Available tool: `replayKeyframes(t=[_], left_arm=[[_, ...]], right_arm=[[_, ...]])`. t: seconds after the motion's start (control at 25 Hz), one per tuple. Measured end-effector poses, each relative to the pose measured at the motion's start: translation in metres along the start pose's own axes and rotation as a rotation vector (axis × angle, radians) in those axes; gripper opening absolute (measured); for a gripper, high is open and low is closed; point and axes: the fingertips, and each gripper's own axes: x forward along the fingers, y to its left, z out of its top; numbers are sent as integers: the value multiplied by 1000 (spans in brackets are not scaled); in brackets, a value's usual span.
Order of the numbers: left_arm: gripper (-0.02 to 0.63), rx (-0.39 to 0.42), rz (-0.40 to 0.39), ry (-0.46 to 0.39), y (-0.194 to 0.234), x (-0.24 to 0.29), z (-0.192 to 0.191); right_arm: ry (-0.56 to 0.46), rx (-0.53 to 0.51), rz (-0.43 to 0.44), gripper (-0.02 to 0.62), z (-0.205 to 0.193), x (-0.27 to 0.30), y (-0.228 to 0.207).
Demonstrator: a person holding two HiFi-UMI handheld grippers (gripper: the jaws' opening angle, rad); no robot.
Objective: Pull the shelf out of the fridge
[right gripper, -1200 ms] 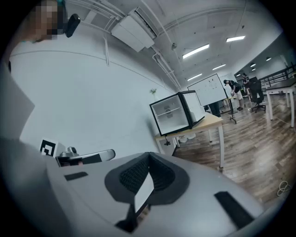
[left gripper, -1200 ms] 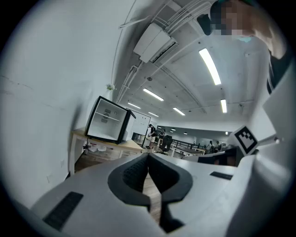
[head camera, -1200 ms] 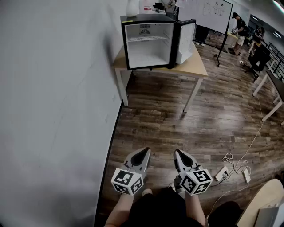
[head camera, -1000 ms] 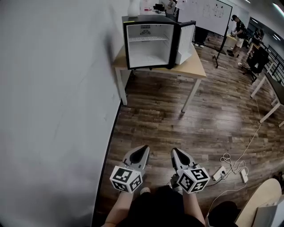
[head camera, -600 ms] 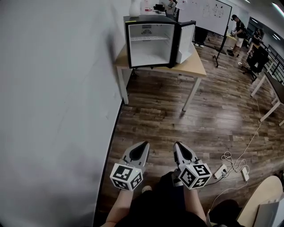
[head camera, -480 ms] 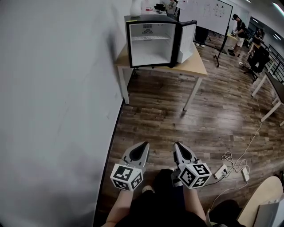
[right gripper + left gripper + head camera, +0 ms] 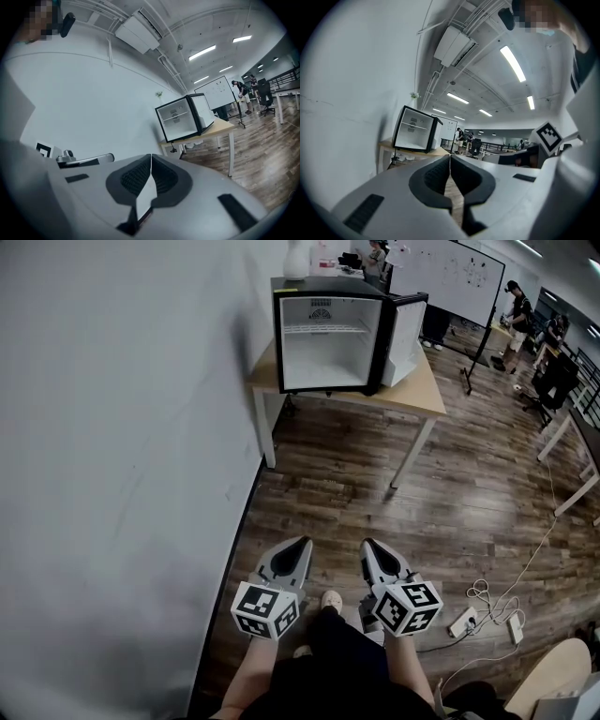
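left tongs (image 7: pixel 303 545) closed, empty | right tongs (image 7: pixel 367 547) closed, empty | open fridge (image 7: pixel 327 357) well apart

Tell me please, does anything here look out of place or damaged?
Only a cable and power strip lie loose on the floor at the right. The fridge stands open with its shelf level inside.

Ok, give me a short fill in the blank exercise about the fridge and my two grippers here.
The fridge stands on a wooden ____. Its door is ____. The shelf sits ____ the fridge. The left gripper and right gripper both have jaws that are ____.
Missing words: table, open, inside, shut.
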Motion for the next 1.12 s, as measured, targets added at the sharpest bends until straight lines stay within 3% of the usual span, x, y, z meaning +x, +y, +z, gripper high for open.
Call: replayKeyframes(t=[1.12], left_arm=[[6,-4,48,33,59,177,16]], right_arm=[[26,31,71,-8,60,132,-116]])
